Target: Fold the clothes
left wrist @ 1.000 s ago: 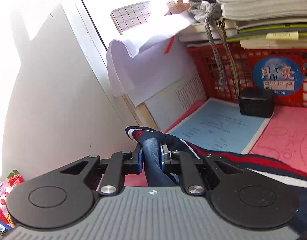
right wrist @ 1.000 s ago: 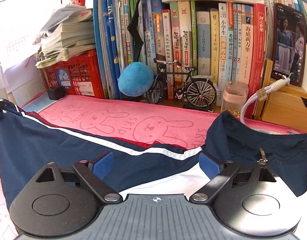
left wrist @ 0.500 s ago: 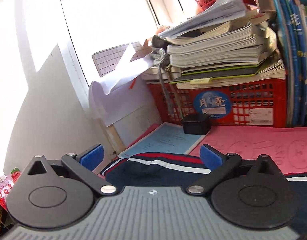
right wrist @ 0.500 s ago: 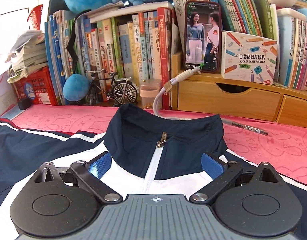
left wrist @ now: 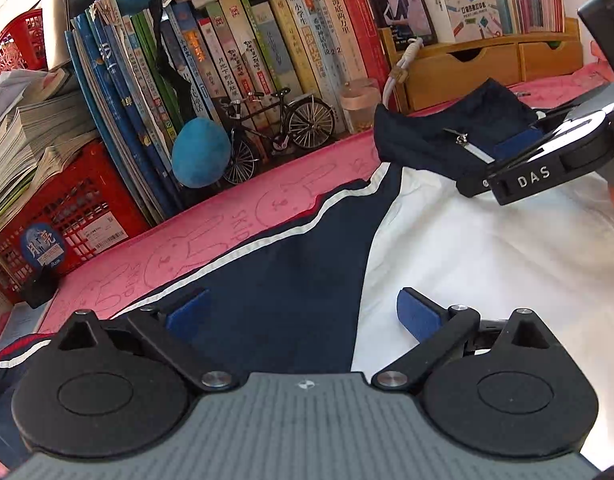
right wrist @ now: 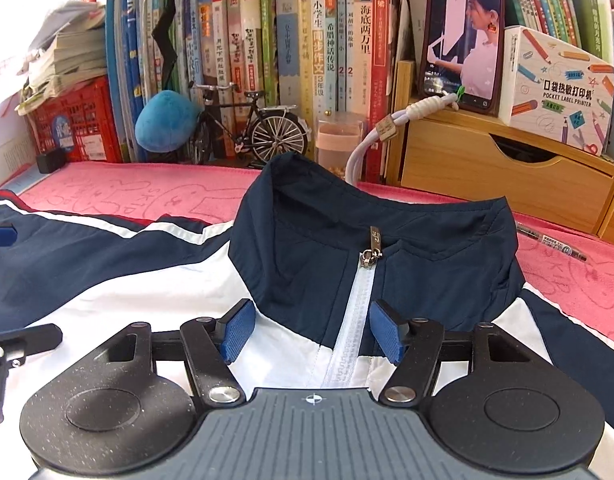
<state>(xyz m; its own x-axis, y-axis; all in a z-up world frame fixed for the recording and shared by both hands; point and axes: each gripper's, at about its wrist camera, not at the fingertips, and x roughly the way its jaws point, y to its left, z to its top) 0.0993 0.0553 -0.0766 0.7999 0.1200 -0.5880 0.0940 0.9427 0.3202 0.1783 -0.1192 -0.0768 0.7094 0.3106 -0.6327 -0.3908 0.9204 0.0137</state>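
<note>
Left gripper (left wrist: pixel 303 316) just let go of the sleeve and swung over the jacket (left wrist: pixel 467 248), fingers spread wide, nothing between them. Right gripper (right wrist: pixel 309 330) is closing around the zipper (right wrist: pixel 353 320) just below the collar (right wrist: pixel 371 236), not pinching yet. Jacket's flat on the pink mat (right wrist: pixel 147 192), so the sleeve fold looks done.

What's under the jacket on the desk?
The jacket lies on a pink bunny-print mat, which shows bare past the collar and along the sleeve. Whether anything else sits beneath the fabric cannot be seen; the cloth covers it.
</note>
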